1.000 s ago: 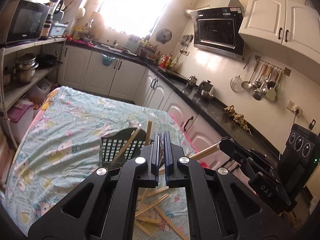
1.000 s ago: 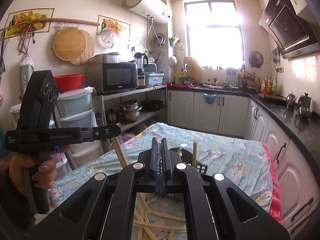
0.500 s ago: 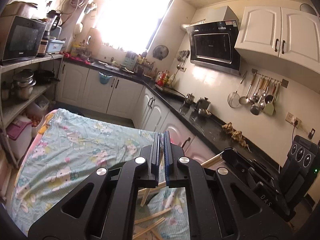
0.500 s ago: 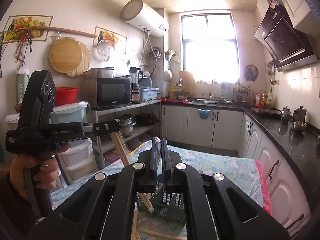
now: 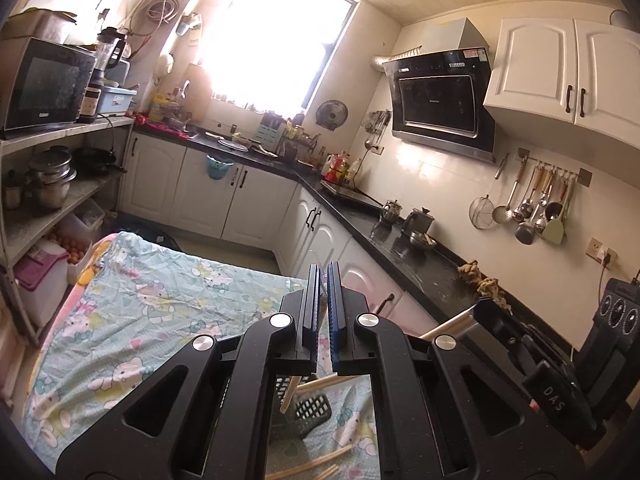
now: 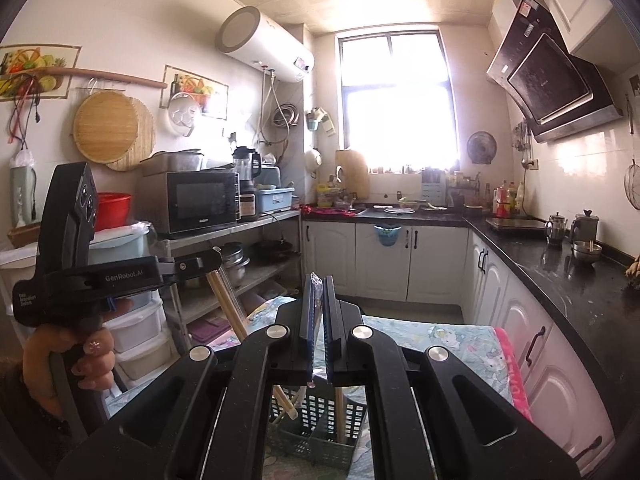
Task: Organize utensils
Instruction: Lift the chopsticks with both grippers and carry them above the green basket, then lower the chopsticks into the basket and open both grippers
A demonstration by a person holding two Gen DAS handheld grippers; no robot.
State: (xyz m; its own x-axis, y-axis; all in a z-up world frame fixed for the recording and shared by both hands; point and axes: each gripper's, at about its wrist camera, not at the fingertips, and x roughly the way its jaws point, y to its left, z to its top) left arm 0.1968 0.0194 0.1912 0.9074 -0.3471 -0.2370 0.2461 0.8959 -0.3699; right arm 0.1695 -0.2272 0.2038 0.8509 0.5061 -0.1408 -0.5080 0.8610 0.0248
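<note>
Cartoon-print tablecloth [image 5: 160,312] covered the table, with kitchen counters beyond.

- Mesh basket [image 6: 320,436], dark plastic, stood on the near part of the cloth, directly below both tools.
- Left gripper [image 5: 323,280]: pads drawn in to a narrow slit. From the right camera I saw it pinching the left-hand chopstick [image 6: 226,308] near the upper end. The stick slanted down and to the right, and its lower end reached the basket's mouth. I could not tell whether it had gone inside.
- Right gripper [image 6: 319,284]: closed down the same way. The left camera showed the right-hand chopstick [image 5: 448,326] jutting out of it toward the left.
- Loose chopsticks [image 5: 316,460] lay flat on the cloth on the near side of the basket, not yet sorted.

Handling, my judgement: pale wood or bamboo, so very light, stiff and smooth. A stick would swing in the pads if held far from its middle, and it would roll on the cloth. I would grip across the shaft around mid-length or toward the thicker end, firmly, and lower it tip first. The mesh could snag a slanted tip.

Far left, a microwave [image 6: 202,206] sat on open shelving. Far right, a range hood [image 5: 440,100] hung above the black counter [image 5: 420,264].
</note>
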